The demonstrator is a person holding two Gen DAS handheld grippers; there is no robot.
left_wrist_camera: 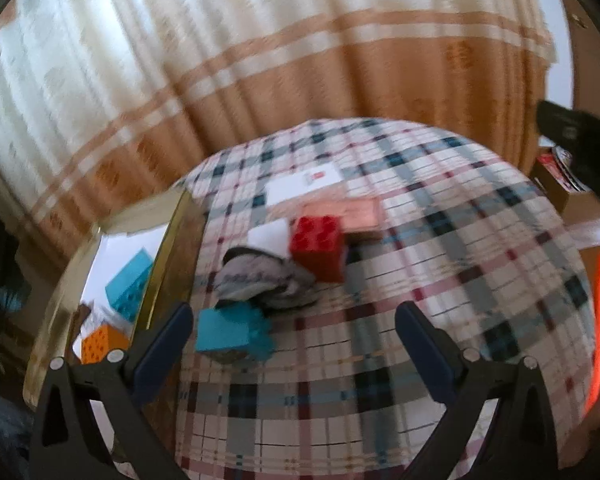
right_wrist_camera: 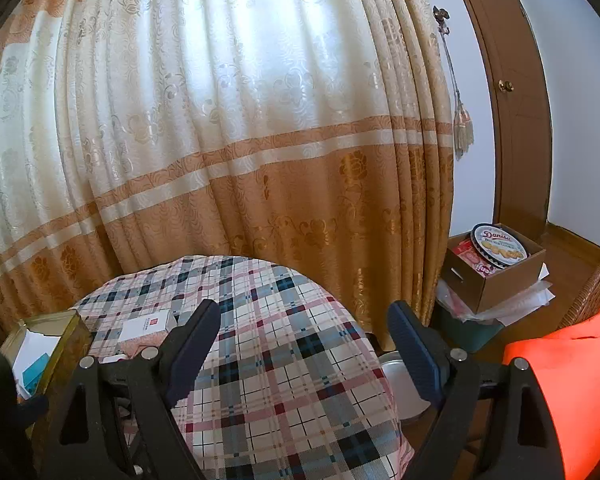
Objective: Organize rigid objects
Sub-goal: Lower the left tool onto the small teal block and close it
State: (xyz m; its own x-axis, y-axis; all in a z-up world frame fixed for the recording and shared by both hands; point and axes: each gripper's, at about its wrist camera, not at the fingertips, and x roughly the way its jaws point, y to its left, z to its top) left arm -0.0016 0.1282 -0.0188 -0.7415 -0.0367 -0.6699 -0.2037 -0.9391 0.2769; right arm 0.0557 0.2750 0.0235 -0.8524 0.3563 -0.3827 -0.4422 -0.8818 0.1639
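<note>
Both grippers hang above a worktop draped in a plaid cloth, each with its fingers spread wide and nothing between them. The left gripper looks down on the toy blocks, a sight the right wrist view lacks: a red block stands near the middle of the worktop, touching a pink box just behind it. A crumpled piece of cloth lies on the near side of the red block, and a teal block sits nearer still, close to the left finger. At the worktop's left edge a gold tin holds another teal block and an orange block. The whole left wrist view is smeared with motion, so the studs and print are hard to read.

The right gripper faces a cream and tan curtain. Its view alone shows a cardboard box with a round biscuit tin on the floor beyond the worktop's right edge, and a wooden door. Here the gold tin is cut off behind the left finger, and the red block is hidden.
</note>
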